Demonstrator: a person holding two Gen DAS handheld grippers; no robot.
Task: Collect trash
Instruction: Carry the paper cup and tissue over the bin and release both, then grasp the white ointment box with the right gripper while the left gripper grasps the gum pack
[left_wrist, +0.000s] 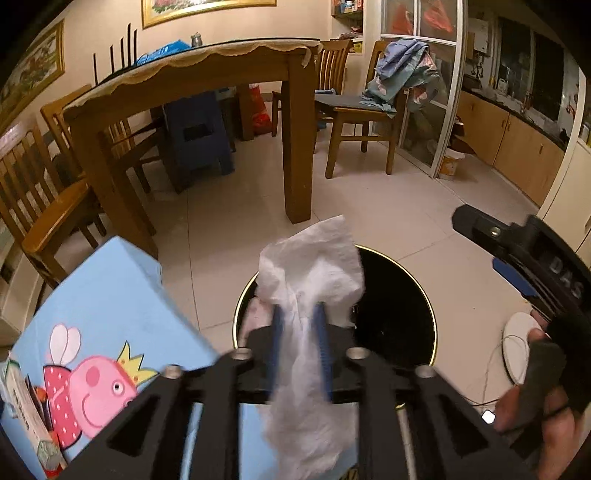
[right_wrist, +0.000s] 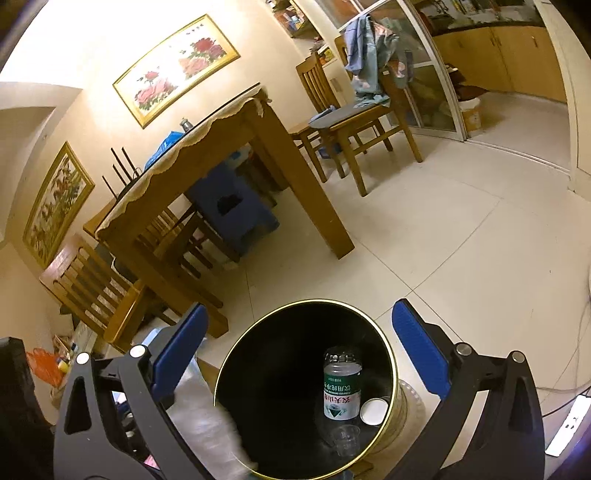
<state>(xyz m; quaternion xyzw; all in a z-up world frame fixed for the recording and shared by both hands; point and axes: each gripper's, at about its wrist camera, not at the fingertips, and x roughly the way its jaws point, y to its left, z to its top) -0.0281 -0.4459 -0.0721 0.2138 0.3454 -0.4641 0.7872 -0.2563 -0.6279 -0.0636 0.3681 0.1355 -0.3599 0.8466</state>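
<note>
A black trash bin (left_wrist: 399, 314) with a gold rim stands on the tiled floor. My left gripper (left_wrist: 299, 314) hangs over the bin's near left edge. A crumpled white tissue (left_wrist: 314, 266) sits loosely between its blue pads, which stand a little apart. In the right wrist view my right gripper (right_wrist: 300, 306) is spread wide above the same bin (right_wrist: 273, 369), with nothing between its fingers. Inside lie a plastic bottle (right_wrist: 341, 391) with a green label, a white paper cup (right_wrist: 373, 410) and a clear plastic cup (right_wrist: 345, 439). One finger (left_wrist: 487, 230) of the right gripper and the hand holding it show at the right.
A light blue box (left_wrist: 103, 325) with a pink cartoon pig sits close on the left of the bin. A wooden dining table (left_wrist: 295, 147) with chairs and a blue stool (left_wrist: 199, 136) stands beyond. A white round object (left_wrist: 517, 343) and a power strip (right_wrist: 569, 424) lie on the floor to the right.
</note>
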